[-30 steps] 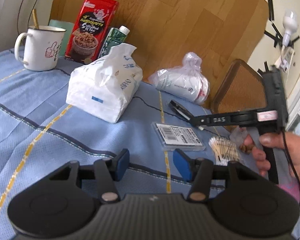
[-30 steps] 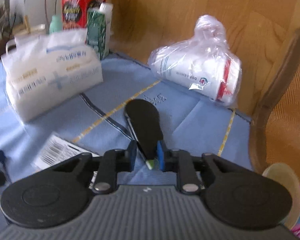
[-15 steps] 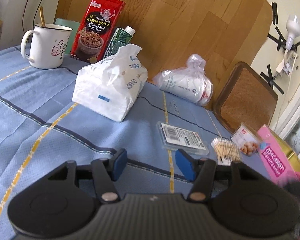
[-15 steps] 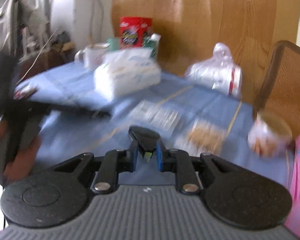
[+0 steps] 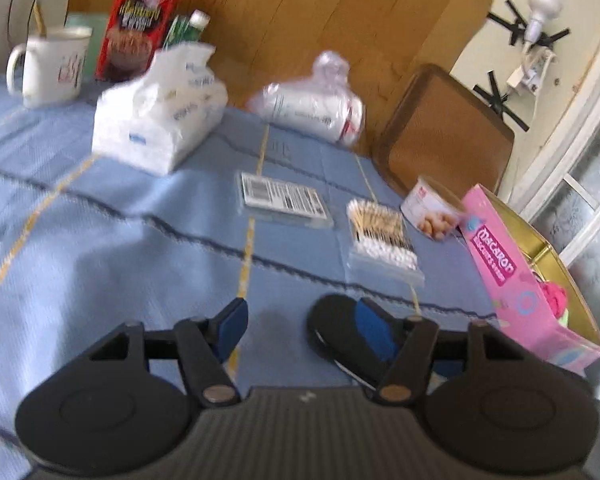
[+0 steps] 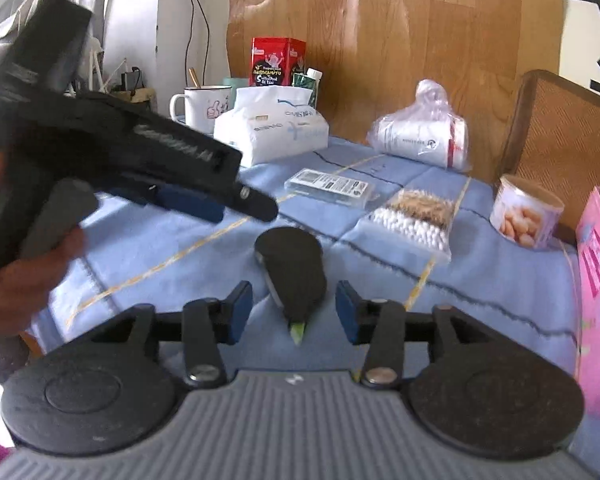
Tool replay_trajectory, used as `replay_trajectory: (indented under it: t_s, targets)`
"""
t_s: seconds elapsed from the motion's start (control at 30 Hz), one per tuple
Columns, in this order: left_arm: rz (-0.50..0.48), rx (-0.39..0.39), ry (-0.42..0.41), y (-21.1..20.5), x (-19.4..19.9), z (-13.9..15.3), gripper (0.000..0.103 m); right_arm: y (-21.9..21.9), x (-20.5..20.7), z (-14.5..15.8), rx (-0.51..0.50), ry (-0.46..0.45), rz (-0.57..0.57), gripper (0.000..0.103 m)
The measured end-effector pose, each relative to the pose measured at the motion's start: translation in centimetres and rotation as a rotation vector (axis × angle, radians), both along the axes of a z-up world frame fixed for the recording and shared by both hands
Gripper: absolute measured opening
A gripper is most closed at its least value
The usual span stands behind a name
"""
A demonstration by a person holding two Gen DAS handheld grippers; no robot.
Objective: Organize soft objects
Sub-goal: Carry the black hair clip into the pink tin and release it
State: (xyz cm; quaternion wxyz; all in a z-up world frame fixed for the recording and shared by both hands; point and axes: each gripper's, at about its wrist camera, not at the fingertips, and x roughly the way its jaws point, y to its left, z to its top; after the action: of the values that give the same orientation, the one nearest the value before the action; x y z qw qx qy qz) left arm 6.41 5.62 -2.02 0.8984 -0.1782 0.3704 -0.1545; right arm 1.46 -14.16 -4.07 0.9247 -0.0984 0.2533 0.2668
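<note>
Jaws of the right gripper (image 6: 295, 311) are standing wide apart, blue pads flanking a flat, matte-black teardrop-shaped pad (image 6: 293, 273) with a green tip, which is lying on the woven blue tablecloth (image 6: 480, 292) between them, touching neither. Jaws of the left gripper (image 5: 300, 322) are likewise gaping; in the left wrist view the same black pad (image 5: 332, 326) is sitting beside and partly behind the right-hand blue finger. Farther back on the table, a crinkled white tissue pack (image 6: 274, 130), a bagged white roll (image 6: 422, 138), a clear packet of cotton swabs (image 6: 414, 218) and a glossy pink carton (image 5: 512, 276) are resting.
</note>
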Motion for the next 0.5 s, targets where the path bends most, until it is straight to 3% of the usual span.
replay_trajectory:
  t_s: [0.07,0.1,0.13,0.17,0.33,0.5]
  targets:
    - [-0.006,-0.057,0.060,0.0,0.5,-0.7,0.058,0.3,0.7,-0.7,-0.006,0.020,-0.001,0.051]
    - [0.003,-0.071,0.051,-0.1,0.4,-0.9,0.054,0.3,1.2,-1.1,-0.002,0.039,0.000,0.049]
    - [0.004,-0.066,0.045,-0.4,0.3,-1.1,0.048,0.2,1.3,-1.3,0.038,0.044,0.001,0.043]
    - [-0.020,-0.063,0.049,-0.9,0.3,-1.3,0.034,0.1,1.4,-1.3,0.068,0.052,-0.004,0.042]
    - [-0.069,-0.088,0.040,-3.2,1.0,0.0,0.035,-1.0,-0.2,-0.5,0.105,-0.018,-0.079,0.042]
    - [-0.211,-0.071,-0.064,-9.0,2.5,4.2,0.034,-4.7,-1.3,2.1,0.121,-0.161,-0.197,0.041]
